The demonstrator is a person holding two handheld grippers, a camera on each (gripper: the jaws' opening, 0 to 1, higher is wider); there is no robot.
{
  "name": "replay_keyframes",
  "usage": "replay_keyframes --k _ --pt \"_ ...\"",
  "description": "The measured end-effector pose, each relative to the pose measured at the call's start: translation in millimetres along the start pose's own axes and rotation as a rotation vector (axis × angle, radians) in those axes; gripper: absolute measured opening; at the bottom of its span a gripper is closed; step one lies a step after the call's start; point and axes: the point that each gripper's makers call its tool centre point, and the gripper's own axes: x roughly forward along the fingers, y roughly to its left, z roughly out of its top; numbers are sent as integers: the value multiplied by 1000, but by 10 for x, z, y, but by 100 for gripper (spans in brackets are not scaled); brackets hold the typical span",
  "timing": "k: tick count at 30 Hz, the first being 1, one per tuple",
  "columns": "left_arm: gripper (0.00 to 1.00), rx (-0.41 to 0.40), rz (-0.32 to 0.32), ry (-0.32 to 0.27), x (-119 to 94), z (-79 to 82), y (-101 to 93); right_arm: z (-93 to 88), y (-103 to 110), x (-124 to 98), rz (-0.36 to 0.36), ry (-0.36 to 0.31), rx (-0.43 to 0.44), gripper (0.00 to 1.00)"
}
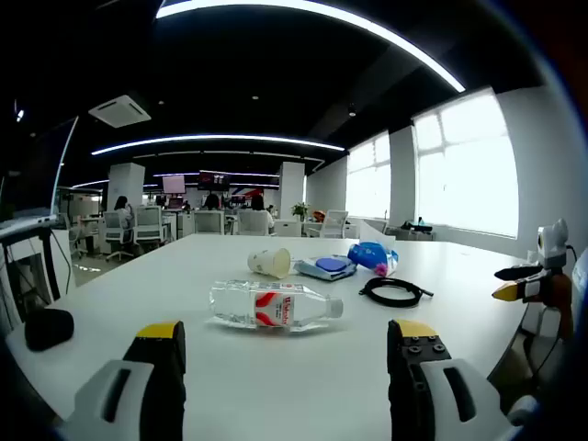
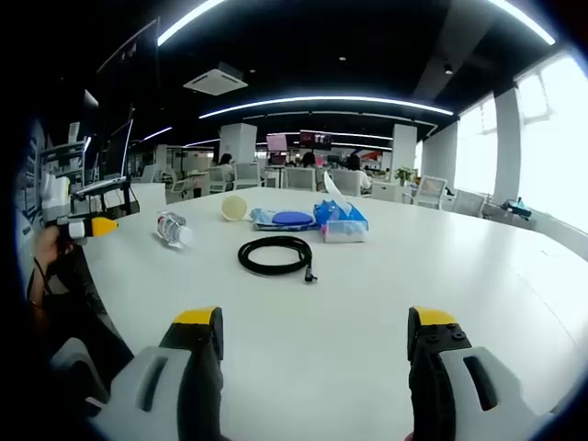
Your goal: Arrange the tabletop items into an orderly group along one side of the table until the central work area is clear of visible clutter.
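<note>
- Bench (image 1: 432, 276): white and broad, with all the clutter gathered in one loose patch on its middle; both tools hang over its near edges with nothing in them.
- Bottle (image 1: 276, 306): clear, red label, lying on its side straight ahead of the left tool (image 1: 288, 354) and nearest to it. Its long axis runs crosswise to that tool's jaws, cap end toward the window side. The left tool's jaws are spread wide, empty.
- Tissue pack (image 2: 341, 223): blue, past the cable toward the far edge, beside a blue pad (image 2: 287, 219).
- Cable (image 2: 275, 254): black, coiled in a flat loop, plug end trailing toward the right tool (image 2: 312, 335), which is the nearer one to it. Its jaws are also spread, empty.
- Cup (image 1: 269, 263): paper, tipped over just behind the bottle, mouth toward the pad.
- My guess: the left tool takes the bottle first, across its narrow girth.
</note>
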Motion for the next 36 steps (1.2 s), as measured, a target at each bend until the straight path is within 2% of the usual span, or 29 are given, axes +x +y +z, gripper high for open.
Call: replay_keyframes --k 16,36 --pt "90 4 11 -3 -29 5 36 -13 2 7 -10 11 -8 84" --pt "90 21 19 -6 -34 -6 53 3 22 28 -6 18 -15 84"
